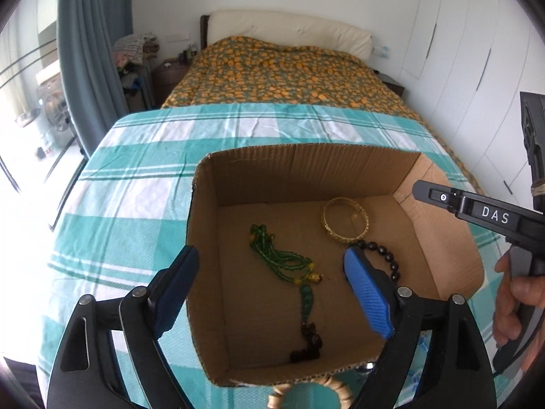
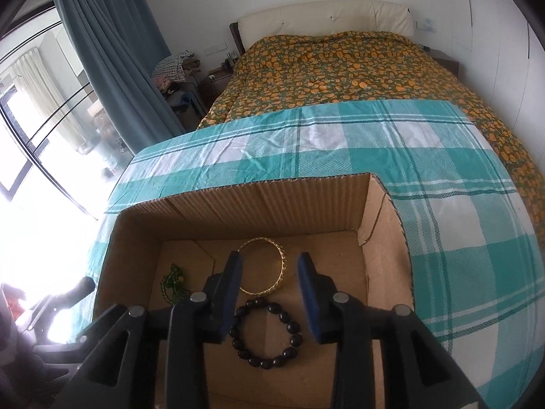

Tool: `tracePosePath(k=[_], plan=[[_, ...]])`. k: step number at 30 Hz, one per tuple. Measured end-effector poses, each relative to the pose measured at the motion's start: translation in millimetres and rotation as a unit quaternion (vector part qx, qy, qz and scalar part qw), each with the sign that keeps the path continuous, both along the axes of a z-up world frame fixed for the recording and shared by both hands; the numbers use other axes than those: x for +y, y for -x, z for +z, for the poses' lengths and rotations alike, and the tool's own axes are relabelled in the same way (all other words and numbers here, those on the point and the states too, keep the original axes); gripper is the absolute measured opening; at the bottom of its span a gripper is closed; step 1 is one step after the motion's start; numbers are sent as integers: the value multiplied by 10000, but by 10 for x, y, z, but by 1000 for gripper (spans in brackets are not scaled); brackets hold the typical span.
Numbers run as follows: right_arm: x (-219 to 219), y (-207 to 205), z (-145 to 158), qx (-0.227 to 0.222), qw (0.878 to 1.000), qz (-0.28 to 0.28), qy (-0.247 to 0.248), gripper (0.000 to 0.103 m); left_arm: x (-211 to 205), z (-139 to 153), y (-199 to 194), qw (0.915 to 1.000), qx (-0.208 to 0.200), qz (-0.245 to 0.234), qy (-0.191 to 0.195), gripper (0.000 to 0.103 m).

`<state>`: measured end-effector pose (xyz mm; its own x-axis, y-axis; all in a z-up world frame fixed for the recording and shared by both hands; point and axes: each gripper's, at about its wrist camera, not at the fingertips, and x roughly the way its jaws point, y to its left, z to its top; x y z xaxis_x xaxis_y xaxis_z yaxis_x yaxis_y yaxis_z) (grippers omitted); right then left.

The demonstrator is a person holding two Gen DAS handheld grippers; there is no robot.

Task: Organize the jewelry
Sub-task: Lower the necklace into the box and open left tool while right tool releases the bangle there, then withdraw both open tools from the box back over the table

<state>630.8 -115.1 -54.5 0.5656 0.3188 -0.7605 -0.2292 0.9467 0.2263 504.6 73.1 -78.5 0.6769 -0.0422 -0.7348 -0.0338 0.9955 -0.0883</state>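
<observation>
An open cardboard box (image 1: pixel 306 170) stands on a teal checked cloth. On its floor lie a green bead necklace (image 1: pixel 279 259) with a dark tassel end, a gold bangle (image 1: pixel 344 220) and a dark bead bracelet (image 1: pixel 388 259). My left gripper (image 1: pixel 272 255) hangs wide open over the box, above the necklace and touching nothing. In the right wrist view, my right gripper (image 2: pixel 270 259) is open over the same box (image 2: pixel 272 204), empty. The gold bangle (image 2: pixel 282 262) lies beyond its tips, the dark bracelet (image 2: pixel 293 334) below them, and the green necklace (image 2: pixel 173 281) to the left.
A pale beaded bracelet (image 1: pixel 340 392) lies on the checked cloth (image 1: pixel 136 187) just outside the box's near wall. A hand (image 1: pixel 514 303) holds the right tool at the right edge. Beyond the cloth lies an orange-patterned bedcover (image 1: pixel 272 68); white wardrobe doors stand to the right.
</observation>
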Motion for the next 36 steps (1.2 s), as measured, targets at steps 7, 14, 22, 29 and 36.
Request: tracePosePath(k=[7, 14, 22, 29, 36], plan=[[-370, 1095, 162, -680, 9966, 179, 435, 51, -51, 34, 987, 9988, -366, -101, -311, 98], [-881, 2269, -269, -564, 9922, 75, 1110, 53, 65, -244, 1954, 9955, -205, 83, -919, 99], [-1313, 3025, -722, -176, 9915, -378, 1235, 54, 281, -568, 2657, 9905, 425, 143, -1303, 100], [-1300, 3048, -930, -129, 9904, -463, 1297, 54, 166, -985, 2566, 9952, 410, 326, -828, 100], [-1291, 3019, -983, -207, 9884, -609, 1376, 65, 93, -1094, 2319, 9947, 430, 216, -904, 101]])
